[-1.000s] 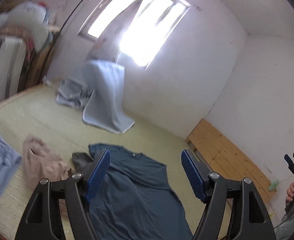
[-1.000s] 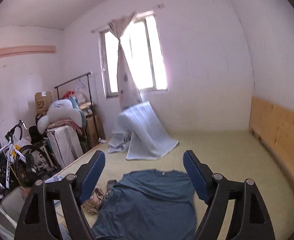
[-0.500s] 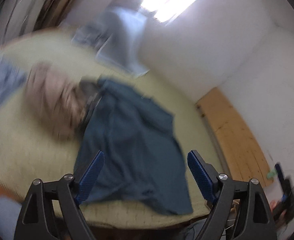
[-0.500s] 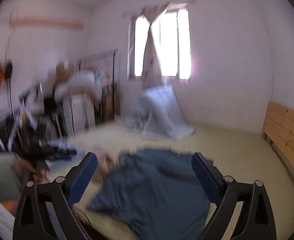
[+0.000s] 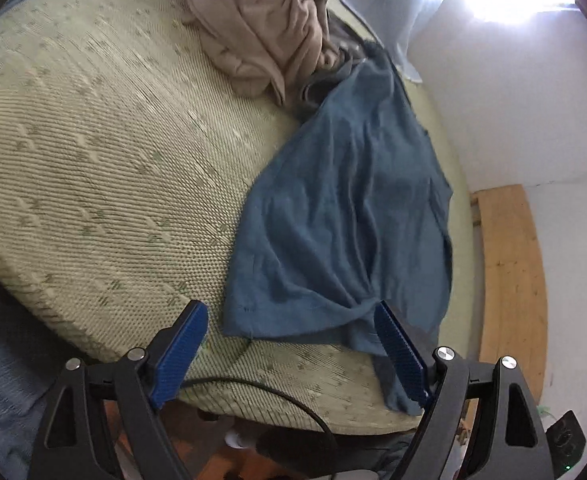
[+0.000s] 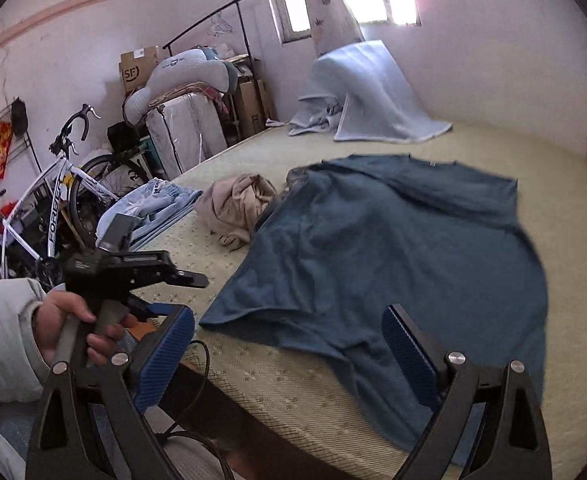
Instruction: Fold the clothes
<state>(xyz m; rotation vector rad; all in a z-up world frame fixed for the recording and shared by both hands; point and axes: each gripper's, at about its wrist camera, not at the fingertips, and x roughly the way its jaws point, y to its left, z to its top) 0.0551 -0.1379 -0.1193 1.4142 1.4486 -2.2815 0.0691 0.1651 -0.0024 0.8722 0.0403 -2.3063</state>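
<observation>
Now both grippers, left gripper (image 5: pixel 289 344) and right gripper (image 6: pixel 289 356), have dropped toward the blue shirt (image 6: pixel 393 248).

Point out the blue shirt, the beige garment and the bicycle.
blue shirt (image 6: pixel 393 248): right wrist view, middle of the body.
beige garment (image 6: pixel 237 204): right wrist view, centre of the crumpled heap.
bicycle (image 6: pixel 53 196): right wrist view, white frame tube.

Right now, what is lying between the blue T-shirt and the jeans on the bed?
A crumpled beige garment lies between the blue T-shirt and the jeans, touching the shirt's edge. The right wrist view shows it.
</observation>
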